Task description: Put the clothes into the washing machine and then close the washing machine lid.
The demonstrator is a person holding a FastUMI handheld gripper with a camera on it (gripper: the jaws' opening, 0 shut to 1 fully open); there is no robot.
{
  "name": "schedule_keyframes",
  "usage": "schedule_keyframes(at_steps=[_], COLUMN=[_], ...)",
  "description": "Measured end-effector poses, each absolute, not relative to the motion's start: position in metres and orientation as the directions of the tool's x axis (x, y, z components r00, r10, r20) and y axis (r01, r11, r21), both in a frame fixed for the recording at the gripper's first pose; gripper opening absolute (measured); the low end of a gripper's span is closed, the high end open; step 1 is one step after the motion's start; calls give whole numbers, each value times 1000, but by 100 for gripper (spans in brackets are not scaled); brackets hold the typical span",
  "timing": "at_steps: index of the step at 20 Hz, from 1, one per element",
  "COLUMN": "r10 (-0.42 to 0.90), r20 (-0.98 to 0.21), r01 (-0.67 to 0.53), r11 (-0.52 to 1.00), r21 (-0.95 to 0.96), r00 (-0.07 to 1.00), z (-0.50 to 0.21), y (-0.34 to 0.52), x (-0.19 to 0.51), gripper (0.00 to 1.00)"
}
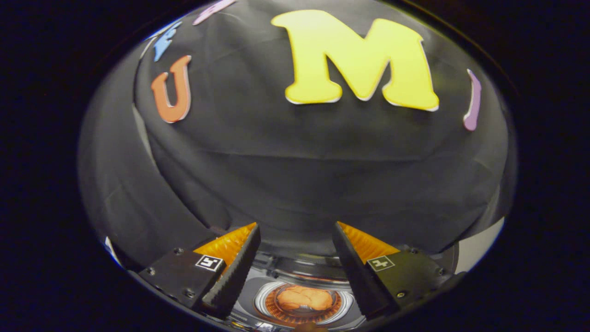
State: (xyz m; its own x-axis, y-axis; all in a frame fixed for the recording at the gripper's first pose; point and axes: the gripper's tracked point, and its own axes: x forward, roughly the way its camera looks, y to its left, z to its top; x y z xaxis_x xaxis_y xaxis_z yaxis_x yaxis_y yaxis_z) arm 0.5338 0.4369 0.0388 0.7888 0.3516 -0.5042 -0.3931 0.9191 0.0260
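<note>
Hovering well above the washer (295, 272), the gripper (296, 235) has its fingers spread wide with nothing between them, so the claw is released. Below and between the fingers sits the washer's round drum mouth (304, 302), and an orange bundle of clothes (305, 299) lies inside it, ringed by the pale rim. That placement suggests the loading step is done and the height gives room to swing toward the lid. The lid itself I cannot pick out with certainty; a dark band just beyond the drum mouth may be its raised edge, but it is too foreshortened to tell. Ahead of the fingers hangs the black cloth wall (295, 175), apparently close behind the washer, so room to go forward looks limited. I judge the next move needs a reach behind that edge and a downward push.
</note>
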Motion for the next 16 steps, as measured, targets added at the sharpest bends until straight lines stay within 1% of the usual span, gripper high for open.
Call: schedule_keyframes(at_steps=[3, 6, 7, 9, 16], r10=[288, 222, 217, 235, 258], r20=[-527, -551, -541, -489, -459], r01=[-299, -236, -247, -258, -285], r11=[952, 971, 969, 966, 959], r21=[67, 47, 18, 22, 12], r00=[800, 804, 812, 840, 850], z=[20, 3, 2, 4, 3], y=[421, 413, 413, 410, 413], x=[557, 560, 565, 574, 574], gripper=[98, 98, 98, 99, 99])
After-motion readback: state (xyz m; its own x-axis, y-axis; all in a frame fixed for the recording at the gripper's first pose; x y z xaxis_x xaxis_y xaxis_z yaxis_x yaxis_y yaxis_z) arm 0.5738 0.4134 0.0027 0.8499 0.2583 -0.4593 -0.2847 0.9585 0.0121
